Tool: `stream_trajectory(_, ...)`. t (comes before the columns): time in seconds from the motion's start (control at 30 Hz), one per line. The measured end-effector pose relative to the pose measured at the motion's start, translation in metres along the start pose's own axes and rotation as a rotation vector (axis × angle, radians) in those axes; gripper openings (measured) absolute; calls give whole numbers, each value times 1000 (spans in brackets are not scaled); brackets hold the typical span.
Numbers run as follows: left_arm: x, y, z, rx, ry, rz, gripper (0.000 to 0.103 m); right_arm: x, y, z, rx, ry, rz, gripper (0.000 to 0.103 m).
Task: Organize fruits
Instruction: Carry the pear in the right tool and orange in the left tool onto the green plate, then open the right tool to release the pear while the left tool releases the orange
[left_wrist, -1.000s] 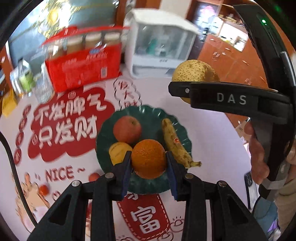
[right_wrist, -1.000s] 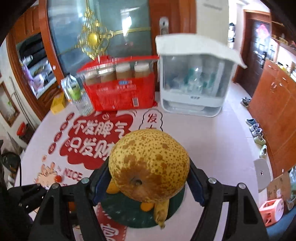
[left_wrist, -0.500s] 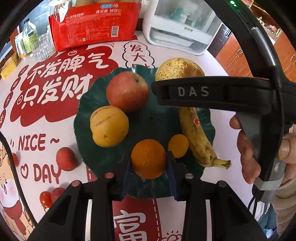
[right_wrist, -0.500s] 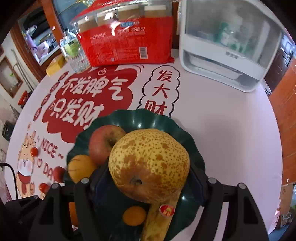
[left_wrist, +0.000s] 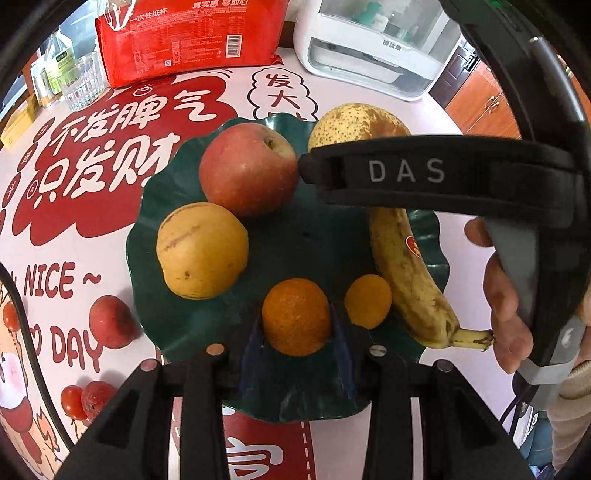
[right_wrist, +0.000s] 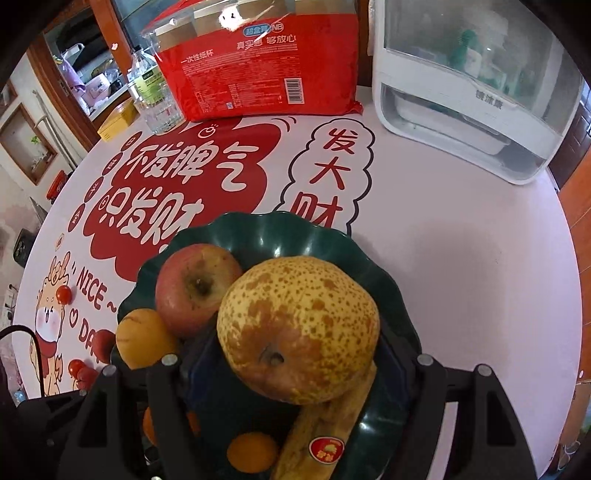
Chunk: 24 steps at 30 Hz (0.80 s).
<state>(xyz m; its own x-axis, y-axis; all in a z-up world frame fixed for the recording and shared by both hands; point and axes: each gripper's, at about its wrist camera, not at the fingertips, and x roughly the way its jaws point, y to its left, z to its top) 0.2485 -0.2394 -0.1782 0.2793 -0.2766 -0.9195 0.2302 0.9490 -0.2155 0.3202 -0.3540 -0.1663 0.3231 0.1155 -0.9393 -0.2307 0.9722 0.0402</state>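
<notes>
Fruit fills a dark green scalloped plate (left_wrist: 147, 236) on a desk (right_wrist: 461, 258) covered by a pink cloth with red Chinese lettering. The left gripper (left_wrist: 295, 336) points steeply down at the near rim of the plate, its blue fingers (left_wrist: 341, 332) on either side of an orange (left_wrist: 295, 317) that sits low on the plate; the jaws are opening, and the pads look to touch the orange's sides still. Just right of it lies a smaller orange fruit (left_wrist: 368, 301), and beside that a spotted banana (left_wrist: 410, 273) with a red sticker runs along the right side of the plate, stem toward the near edge. A yellow round fruit (left_wrist: 201, 251) rests at the left, touching a red apple (left_wrist: 249, 168) at the far left.

The right gripper (right_wrist: 299, 354), held in a hand (left_wrist: 506, 310), grasps a large speckled brown-yellow pear (right_wrist: 299, 328) with its jaws spread wide around it; the pear hangs over the far right of the plate, just above the banana's far end and beside the apple.

Beyond the plate stand a red pack of paper cups (right_wrist: 258, 62), a white appliance with a clear lid (right_wrist: 461, 92) to the right, and a glass (left_wrist: 83, 85) and bottles to the far left.
</notes>
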Motion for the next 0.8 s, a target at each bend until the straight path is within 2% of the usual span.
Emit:
stream_trajectory(0.13, -4, 0, 1, 6, -12, 1, 41, -1, 3, -1, -27, 0, -6, 75)
stream_trajectory(0.2, -7, 1, 0, 5, -21, 6, 48, -2, 3, -1, -29, 1, -2, 76)
stream_trajectory(0.37, -13, 3, 0, -6, -31, -1, 49, -14, 3, 3, -29, -44, 9, 76)
stream_trajectory(0.8, -35, 3, -2, 3, -68, -7, 54, -38, 7, -3, -8, -74, 10, 78)
